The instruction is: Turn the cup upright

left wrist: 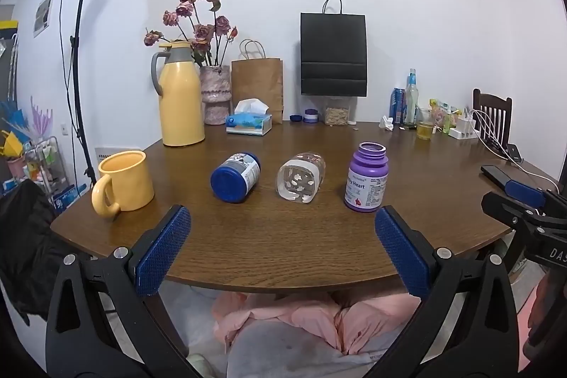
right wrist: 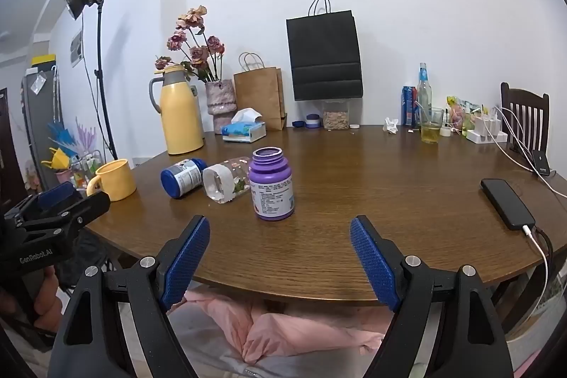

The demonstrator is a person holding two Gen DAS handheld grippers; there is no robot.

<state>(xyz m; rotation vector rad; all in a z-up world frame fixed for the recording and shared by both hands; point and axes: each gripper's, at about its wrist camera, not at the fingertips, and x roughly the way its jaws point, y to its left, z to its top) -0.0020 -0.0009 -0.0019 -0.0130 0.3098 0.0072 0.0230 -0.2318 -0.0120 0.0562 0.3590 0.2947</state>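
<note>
A clear glass cup [left wrist: 300,178] [right wrist: 223,181] with a white patterned band lies on its side on the wooden table [left wrist: 283,247], base toward me. My left gripper [left wrist: 282,215] is open over the table's near edge, a short way in front of the cup, nothing between its fingers. My right gripper [right wrist: 280,224] is open too, hovering at the near edge in front of an upright purple bottle [right wrist: 271,185]. The cup is left of that bottle. Each gripper shows at the edge of the other's view.
A blue-lidded bottle [left wrist: 235,176] lies on its side left of the cup. A yellow mug [left wrist: 124,181] stands upright further left. A yellow thermos [left wrist: 180,94], flowers, bags and a tissue box [left wrist: 248,123] line the back. A charging phone [right wrist: 506,202] lies at the right.
</note>
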